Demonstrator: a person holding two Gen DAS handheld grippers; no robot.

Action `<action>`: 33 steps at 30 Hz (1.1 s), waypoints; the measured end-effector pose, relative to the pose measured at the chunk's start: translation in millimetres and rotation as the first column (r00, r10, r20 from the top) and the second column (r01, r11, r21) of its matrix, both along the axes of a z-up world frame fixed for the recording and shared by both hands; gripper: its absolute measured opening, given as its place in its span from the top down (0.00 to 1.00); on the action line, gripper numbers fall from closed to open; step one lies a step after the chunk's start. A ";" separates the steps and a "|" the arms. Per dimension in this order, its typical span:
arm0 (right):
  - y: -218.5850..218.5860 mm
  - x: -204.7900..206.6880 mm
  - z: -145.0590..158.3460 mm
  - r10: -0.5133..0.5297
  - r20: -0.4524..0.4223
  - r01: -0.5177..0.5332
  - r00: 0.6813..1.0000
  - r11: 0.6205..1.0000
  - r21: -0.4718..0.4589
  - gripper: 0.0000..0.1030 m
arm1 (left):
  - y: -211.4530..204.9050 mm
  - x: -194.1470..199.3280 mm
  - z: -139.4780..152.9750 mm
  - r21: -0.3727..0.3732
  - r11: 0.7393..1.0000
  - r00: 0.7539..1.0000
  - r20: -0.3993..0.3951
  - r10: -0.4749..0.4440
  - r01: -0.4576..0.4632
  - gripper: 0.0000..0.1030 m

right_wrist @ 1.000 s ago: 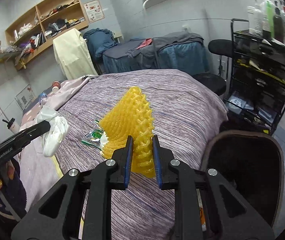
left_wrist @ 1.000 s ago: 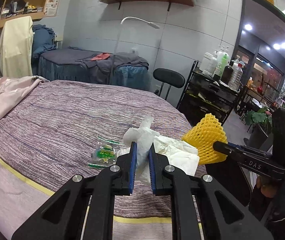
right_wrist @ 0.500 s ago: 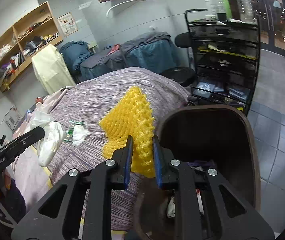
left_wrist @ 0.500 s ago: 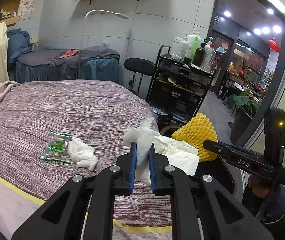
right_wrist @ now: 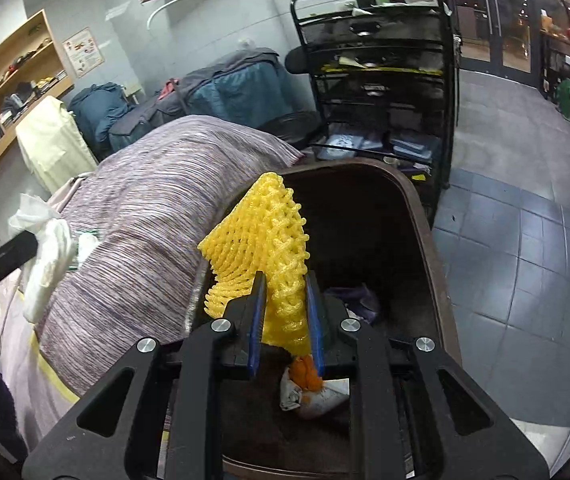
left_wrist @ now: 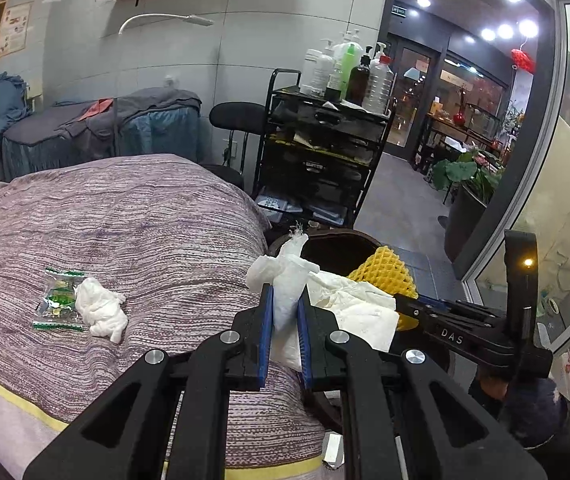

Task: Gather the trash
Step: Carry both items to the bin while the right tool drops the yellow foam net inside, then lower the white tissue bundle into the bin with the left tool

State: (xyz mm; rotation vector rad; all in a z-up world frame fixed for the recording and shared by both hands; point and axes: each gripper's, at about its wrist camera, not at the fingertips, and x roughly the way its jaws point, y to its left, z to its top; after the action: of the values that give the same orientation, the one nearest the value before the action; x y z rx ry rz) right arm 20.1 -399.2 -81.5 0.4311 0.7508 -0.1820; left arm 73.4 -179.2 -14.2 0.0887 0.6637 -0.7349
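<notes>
My left gripper point(left_wrist: 284, 300) is shut on a crumpled white tissue point(left_wrist: 291, 280) and holds it over the bed's right edge, beside the bin. My right gripper point(right_wrist: 284, 285) is shut on a yellow foam fruit net point(right_wrist: 263, 232) and holds it above the open brown trash bin point(right_wrist: 421, 216). The net also shows in the left wrist view point(left_wrist: 383, 272), with the bin point(left_wrist: 337, 240) behind it. The tissue shows in the right wrist view point(right_wrist: 47, 252). On the bed, a second white tissue wad point(left_wrist: 101, 310) lies next to a green candy wrapper point(left_wrist: 57, 298).
The bed has a purple striped cover point(left_wrist: 133, 220). Scraps of trash lie in the bin's bottom point(right_wrist: 309, 388). A black cart with bottles point(left_wrist: 325, 136) stands behind the bin, with a stool point(left_wrist: 237, 118) beside it. Grey tiled floor point(right_wrist: 517, 248) lies to the right.
Both grippers swung right from over the bed toward the bin, each keeping its load. The yellow net now hangs over the bin's opening. A second tissue wad came into view.
</notes>
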 end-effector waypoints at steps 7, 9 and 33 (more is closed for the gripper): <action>-8.6 4.3 -21.8 -0.048 -0.059 0.046 0.997 0.999 -0.027 0.72 | -14.5 -2.2 -7.1 0.020 0.999 1.000 -0.010 -0.030 0.030 0.88; -10.1 4.9 -28.2 -0.062 -0.073 0.060 0.995 0.998 -0.027 0.48 | -17.1 -2.3 -10.0 0.027 0.999 0.999 -0.014 -0.035 0.035 0.88; -19.5 -21.4 0.5 -0.190 0.002 0.187 0.982 0.965 -0.183 0.26 | -81.4 -2.1 -39.3 0.175 0.972 0.987 -0.033 -0.155 0.159 0.88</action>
State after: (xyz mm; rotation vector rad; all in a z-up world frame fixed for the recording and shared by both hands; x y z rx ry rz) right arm -1.3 -418.6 -81.0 0.3258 0.7013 -0.4299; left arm 71.4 -260.6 -53.5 0.3003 0.7455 -0.8285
